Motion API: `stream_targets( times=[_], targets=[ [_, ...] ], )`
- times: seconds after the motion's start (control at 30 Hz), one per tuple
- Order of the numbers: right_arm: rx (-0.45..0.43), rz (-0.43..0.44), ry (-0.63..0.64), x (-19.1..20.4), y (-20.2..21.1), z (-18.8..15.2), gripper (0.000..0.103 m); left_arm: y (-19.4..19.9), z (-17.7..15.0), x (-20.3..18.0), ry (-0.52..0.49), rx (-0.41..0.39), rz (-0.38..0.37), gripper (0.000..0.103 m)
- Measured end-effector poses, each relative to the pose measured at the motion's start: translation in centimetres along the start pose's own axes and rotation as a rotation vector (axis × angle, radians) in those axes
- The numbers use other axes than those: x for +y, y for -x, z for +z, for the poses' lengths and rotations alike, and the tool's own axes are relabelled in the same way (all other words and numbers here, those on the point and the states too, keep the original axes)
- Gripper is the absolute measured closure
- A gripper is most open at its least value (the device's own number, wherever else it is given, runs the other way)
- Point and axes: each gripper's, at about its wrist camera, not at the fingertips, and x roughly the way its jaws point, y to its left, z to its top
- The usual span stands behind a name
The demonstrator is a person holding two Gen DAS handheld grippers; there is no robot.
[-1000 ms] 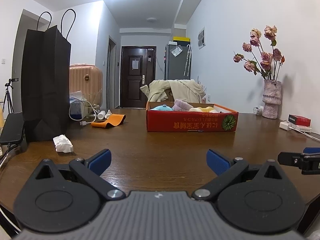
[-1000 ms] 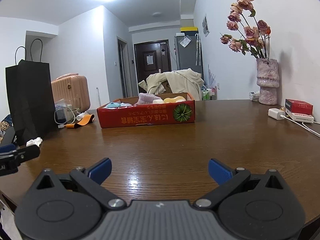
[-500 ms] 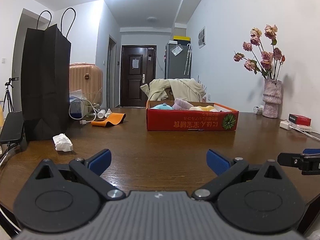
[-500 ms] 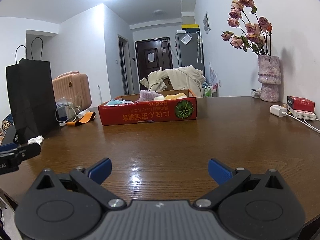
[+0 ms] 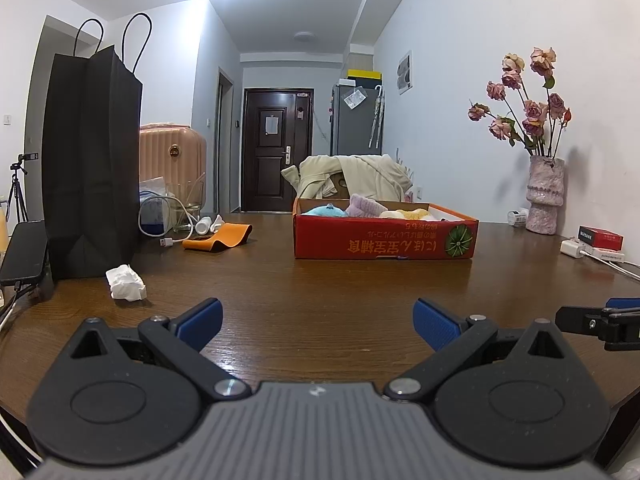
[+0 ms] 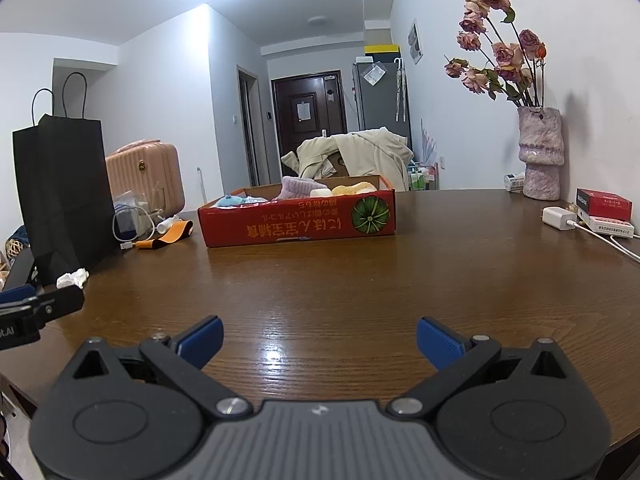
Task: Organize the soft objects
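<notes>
Both grippers hover with jaws spread wide and empty over the near edge of a dark wood-grain tabletop (image 5: 320, 280).

The soft objects (image 5: 362, 210), a blue plush, a lilac knit piece, and white and yellow spongy shapes, lie in a shallow red cardboard box (image 5: 384, 238) at the tabletop's middle, well apart from the left gripper (image 5: 316, 318) and right gripper (image 6: 318, 338). Only the left wrist view shows a tripod (image 5: 16, 188) by the wall and the crumpled white tissue (image 5: 125, 283) up close beside the matte black paper bag (image 5: 92, 160). The right wrist view alone shows the white charger (image 6: 558, 218) and the rough pink vase (image 6: 540, 152) large and clear.
</notes>
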Motion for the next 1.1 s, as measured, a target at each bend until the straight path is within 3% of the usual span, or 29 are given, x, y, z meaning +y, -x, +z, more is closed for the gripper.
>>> stream_targets(
  times=[1.1],
  targets=[
    [-0.025,0.002,0.006,0.27,0.44,-0.06,0.0,0.46,0.78,0.13,0.007,-0.027,-0.01,0.0]
  ],
)
